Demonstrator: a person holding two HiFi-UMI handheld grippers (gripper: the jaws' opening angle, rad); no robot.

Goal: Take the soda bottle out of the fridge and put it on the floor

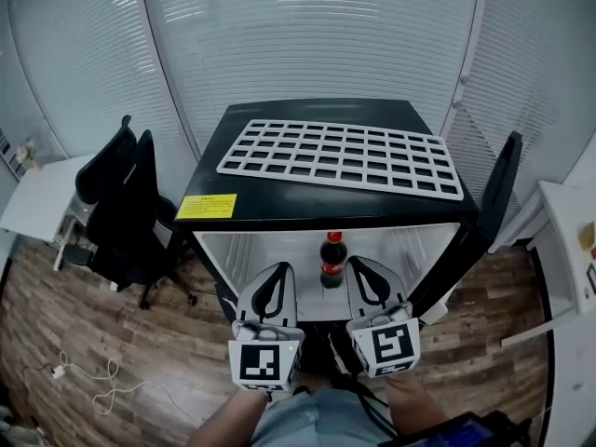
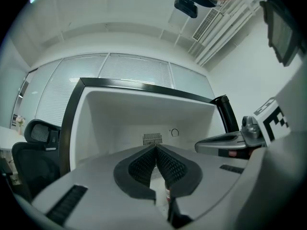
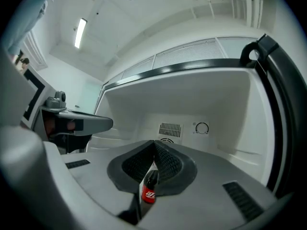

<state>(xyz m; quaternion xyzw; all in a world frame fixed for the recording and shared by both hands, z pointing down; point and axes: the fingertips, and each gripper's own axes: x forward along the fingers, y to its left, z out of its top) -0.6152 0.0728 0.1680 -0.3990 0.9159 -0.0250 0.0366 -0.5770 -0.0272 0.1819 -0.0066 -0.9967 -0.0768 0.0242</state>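
Note:
A soda bottle (image 1: 333, 260) with a red cap and red label stands upright on the white floor of the open black fridge (image 1: 317, 214), near its front edge. My left gripper (image 1: 277, 270) is just left of the bottle and my right gripper (image 1: 359, 264) just right of it, both level at the fridge opening. In the left gripper view the jaws (image 2: 156, 147) meet at their tips with nothing between them. The right gripper (image 3: 154, 143) is shut too. The bottle (image 3: 149, 189) shows beyond it through the slot under the jaws, not gripped.
The fridge door (image 1: 498, 189) stands open at the right. A white grid rack (image 1: 345, 156) lies on the fridge top beside a yellow sticker (image 1: 207, 206). A black office chair (image 1: 121, 203) stands to the left, and a white cable (image 1: 93, 385) lies on the wood floor.

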